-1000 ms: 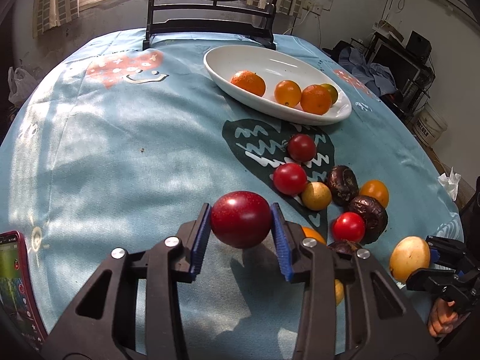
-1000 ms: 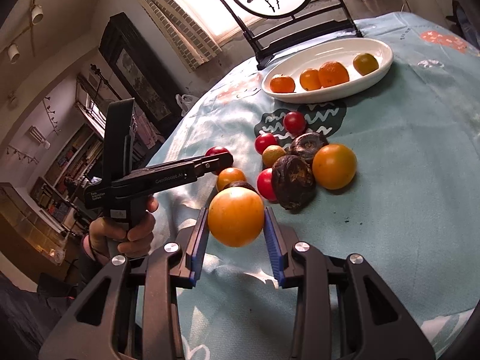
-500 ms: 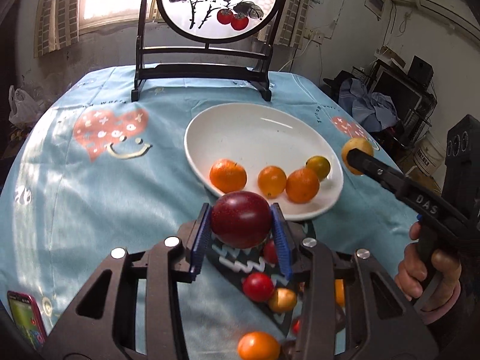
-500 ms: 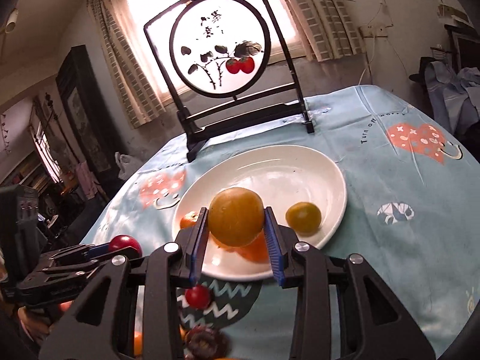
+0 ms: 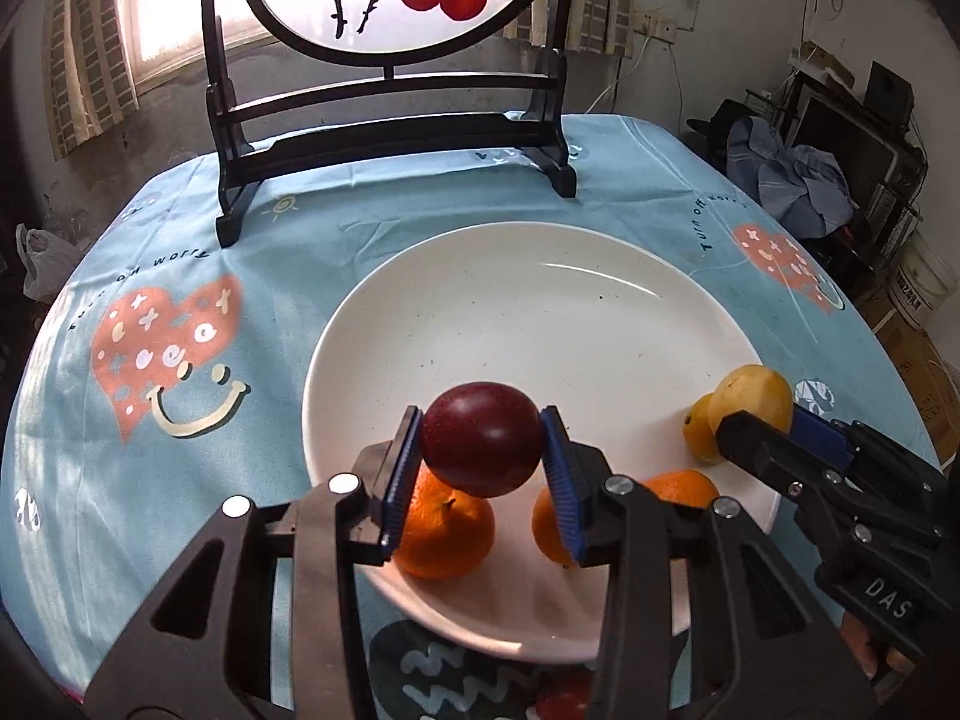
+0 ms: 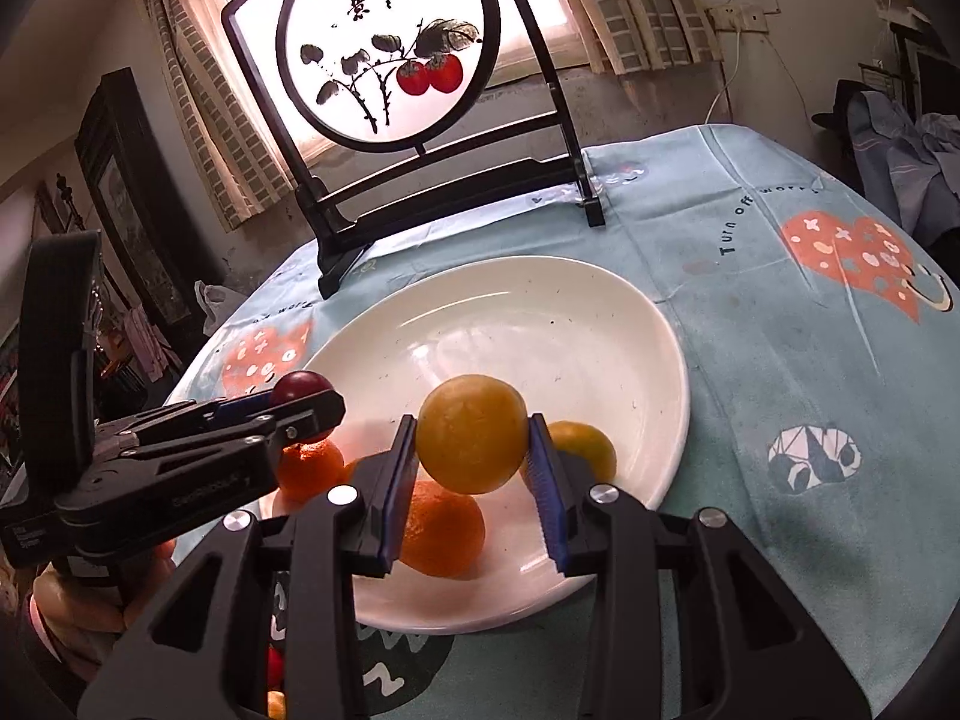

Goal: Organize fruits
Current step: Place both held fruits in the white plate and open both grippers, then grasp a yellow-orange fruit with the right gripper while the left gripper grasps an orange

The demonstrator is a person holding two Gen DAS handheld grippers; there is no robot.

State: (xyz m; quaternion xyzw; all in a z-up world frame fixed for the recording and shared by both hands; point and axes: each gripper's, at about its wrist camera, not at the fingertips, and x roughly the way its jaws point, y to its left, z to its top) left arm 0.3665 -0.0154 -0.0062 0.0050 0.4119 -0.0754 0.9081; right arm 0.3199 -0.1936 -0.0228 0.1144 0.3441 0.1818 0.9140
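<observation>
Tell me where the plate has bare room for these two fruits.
The far half of the white plate, toward the screen stand, is bare. The near edge is crowded with oranges and a yellow-green fruit.

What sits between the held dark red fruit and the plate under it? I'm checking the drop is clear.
In the left wrist view, an orange lies on the white plate right below the dark red fruit, partly behind it.
</observation>
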